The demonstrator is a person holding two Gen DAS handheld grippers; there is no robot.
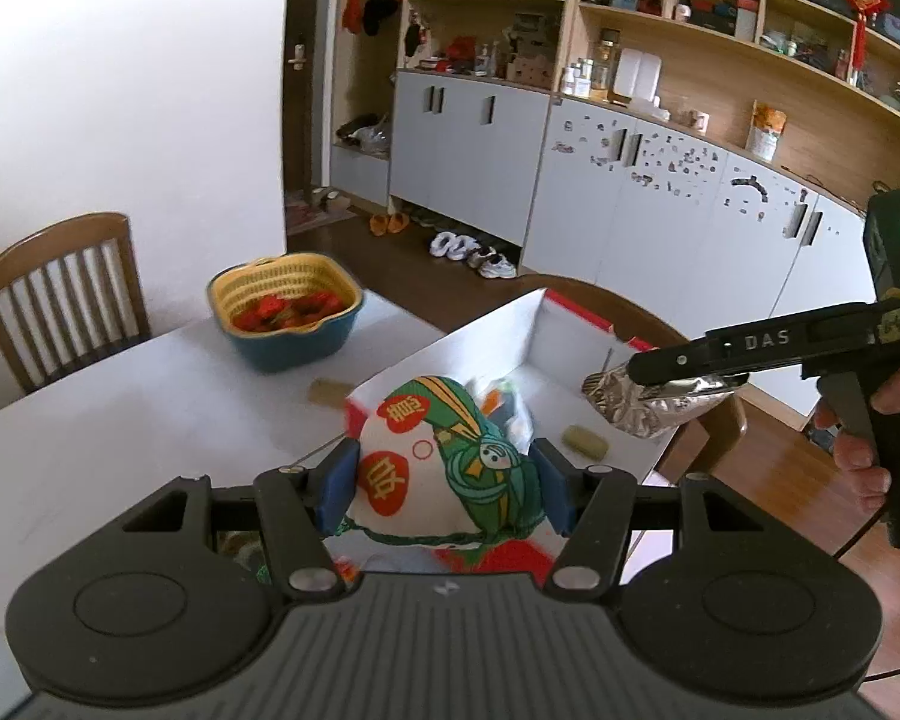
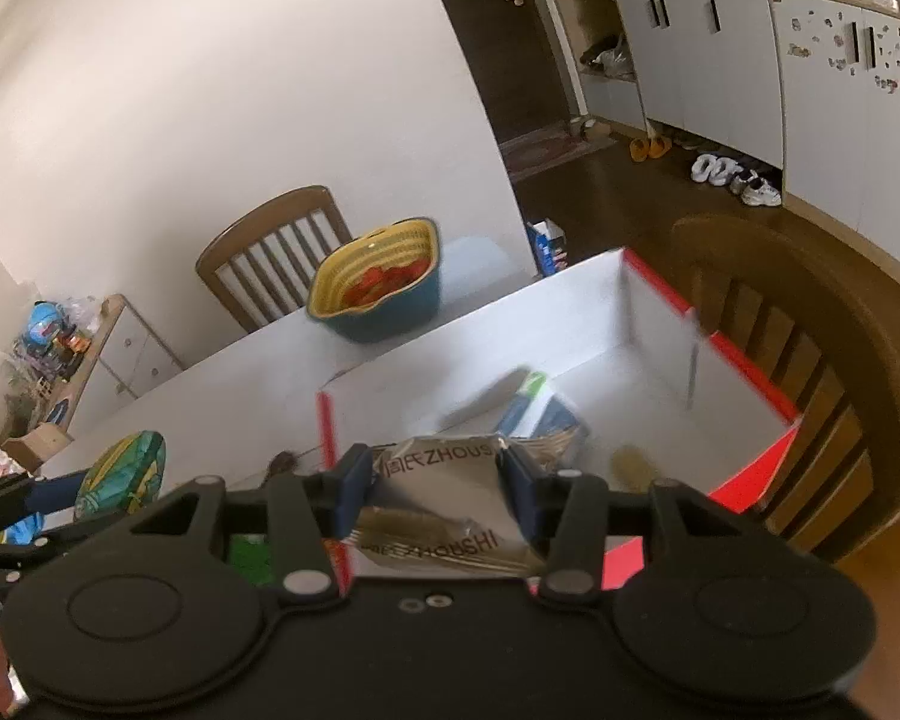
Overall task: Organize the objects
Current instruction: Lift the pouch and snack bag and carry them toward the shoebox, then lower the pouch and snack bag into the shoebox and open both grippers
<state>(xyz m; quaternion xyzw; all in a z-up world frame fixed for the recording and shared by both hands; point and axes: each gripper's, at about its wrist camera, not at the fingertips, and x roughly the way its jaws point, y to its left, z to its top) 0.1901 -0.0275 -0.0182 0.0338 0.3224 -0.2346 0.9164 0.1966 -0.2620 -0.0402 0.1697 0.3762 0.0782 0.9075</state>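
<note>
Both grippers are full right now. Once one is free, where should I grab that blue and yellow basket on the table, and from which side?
Take the basket by its rim, probably the near wall that faces the box. It stands upright and open-topped on the table, too wide to span, so I would come from above, one finger inside and one outside. Its red contents lie low, clear of the rim.

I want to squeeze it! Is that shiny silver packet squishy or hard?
Probably soft and crinkly: the silver packet looks creased and dented where the right gripper pinches it. It seems light, since it barely sags past the fingers. The foil may be slippery.
</note>
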